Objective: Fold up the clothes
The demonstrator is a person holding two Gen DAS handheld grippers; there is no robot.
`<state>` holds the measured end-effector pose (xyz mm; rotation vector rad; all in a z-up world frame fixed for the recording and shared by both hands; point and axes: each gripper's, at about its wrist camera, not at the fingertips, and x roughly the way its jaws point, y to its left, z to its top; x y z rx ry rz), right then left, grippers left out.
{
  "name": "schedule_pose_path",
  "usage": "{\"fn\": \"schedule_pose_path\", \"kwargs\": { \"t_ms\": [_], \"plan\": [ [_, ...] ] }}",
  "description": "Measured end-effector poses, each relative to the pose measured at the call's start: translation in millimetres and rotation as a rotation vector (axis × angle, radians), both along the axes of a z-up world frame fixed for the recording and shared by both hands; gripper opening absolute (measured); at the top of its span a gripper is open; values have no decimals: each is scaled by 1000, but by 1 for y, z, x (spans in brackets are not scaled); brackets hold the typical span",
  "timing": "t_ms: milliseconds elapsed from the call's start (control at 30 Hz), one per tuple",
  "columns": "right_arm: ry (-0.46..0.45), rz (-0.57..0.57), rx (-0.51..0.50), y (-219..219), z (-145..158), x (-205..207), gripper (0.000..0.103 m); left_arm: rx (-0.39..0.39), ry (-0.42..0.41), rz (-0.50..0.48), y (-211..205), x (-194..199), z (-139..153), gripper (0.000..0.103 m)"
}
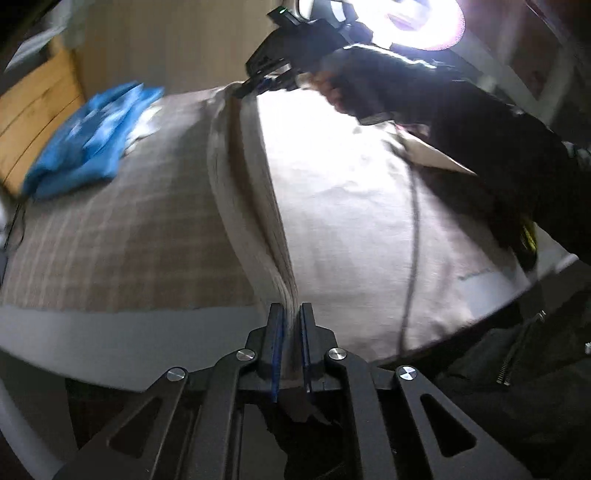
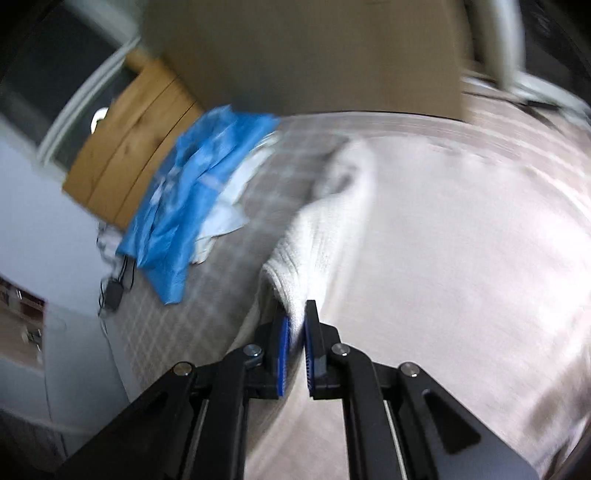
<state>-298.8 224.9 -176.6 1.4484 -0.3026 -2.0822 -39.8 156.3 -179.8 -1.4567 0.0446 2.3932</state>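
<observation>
A pale cream garment [image 1: 351, 192] lies spread over the plaid bed cover [image 1: 122, 236]. My left gripper [image 1: 291, 314] is shut on its ribbed edge, which runs taut as a raised fold to my right gripper [image 1: 255, 86] at the far end. In the right wrist view my right gripper [image 2: 297, 321] is shut on the same ribbed edge [image 2: 317, 236] of the garment [image 2: 461, 251], lifted off the bed. The frames are motion-blurred.
A crumpled blue garment [image 1: 88, 136] over white cloth lies at the bed's left side, also in the right wrist view [image 2: 199, 184]. A wooden headboard [image 2: 129, 140] stands behind it. A bright lamp [image 1: 417, 18] glares above. A cable [image 1: 410, 258] hangs at the right.
</observation>
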Motion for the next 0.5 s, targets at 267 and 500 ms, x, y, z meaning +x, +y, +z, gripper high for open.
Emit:
{"fn": "schedule_pose_path", "kwargs": {
  "t_ms": [267,500],
  "plan": [
    [-123,-54,115,48,-56,3,16,-32,-157,-135,49,-5,-35,4],
    [40,36,88,44,9,24,26,9,-116,-5,-6,9,-1,4]
  ]
}}
